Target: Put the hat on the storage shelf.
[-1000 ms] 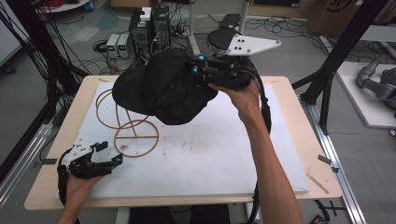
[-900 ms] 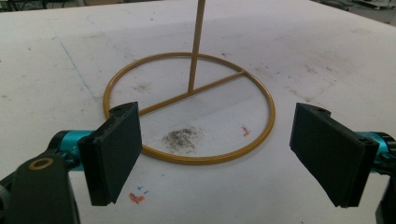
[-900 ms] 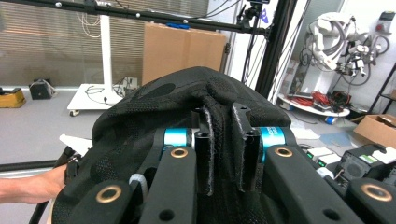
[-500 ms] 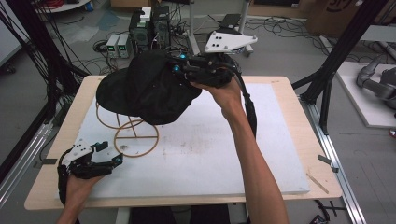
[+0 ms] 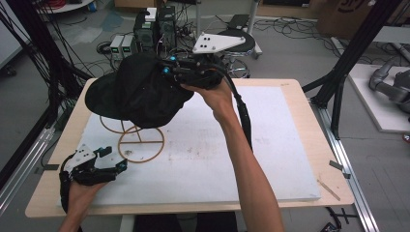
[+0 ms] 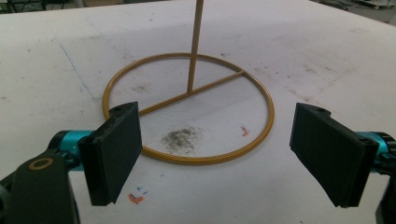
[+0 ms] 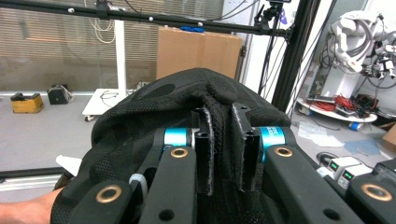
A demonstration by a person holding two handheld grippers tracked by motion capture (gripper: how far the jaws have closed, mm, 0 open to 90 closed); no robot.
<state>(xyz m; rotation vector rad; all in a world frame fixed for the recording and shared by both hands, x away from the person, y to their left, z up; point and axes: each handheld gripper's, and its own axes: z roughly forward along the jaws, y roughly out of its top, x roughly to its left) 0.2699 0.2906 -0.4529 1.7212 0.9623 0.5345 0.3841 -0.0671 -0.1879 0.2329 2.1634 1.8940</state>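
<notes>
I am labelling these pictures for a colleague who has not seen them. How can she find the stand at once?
Start from the white board that covers the wooden table, and go to its left part. There, in front of the open left gripper, is the stand: a flat yellow-brown wire ring with a crossbar and an upright rod. It is the one thin wire thing, under the black cap that the right gripper holds.

Black grippers (image 5: 191,72) with teal joints (brass rivets), flat black fingers (image 6: 116,151), apparently bare forearms.

Right gripper (image 5: 170,67) holds black cap (image 5: 138,92) above wire stand (image 5: 140,140).
</notes>
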